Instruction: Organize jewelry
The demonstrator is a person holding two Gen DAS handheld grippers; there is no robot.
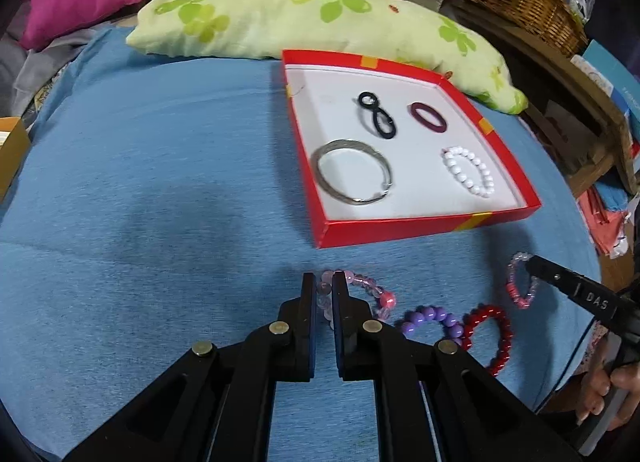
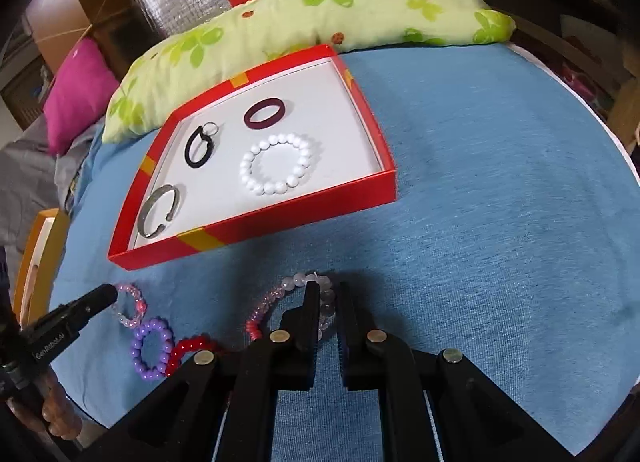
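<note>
Pinching pink bracelet point(image 1: 362, 294) in left gripper point(image 1: 324, 282)

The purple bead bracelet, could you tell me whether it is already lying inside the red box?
No, the purple bead bracelet lies on the blue cloth in front of the red box, beside a red bead bracelet.

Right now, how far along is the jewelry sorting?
About halfway. Four pieces lie in the red box, including the white bead bracelet. The left gripper pinches a pale pink bracelet; the right gripper pinches another. The purple bracelet and red bracelet wait.
</note>
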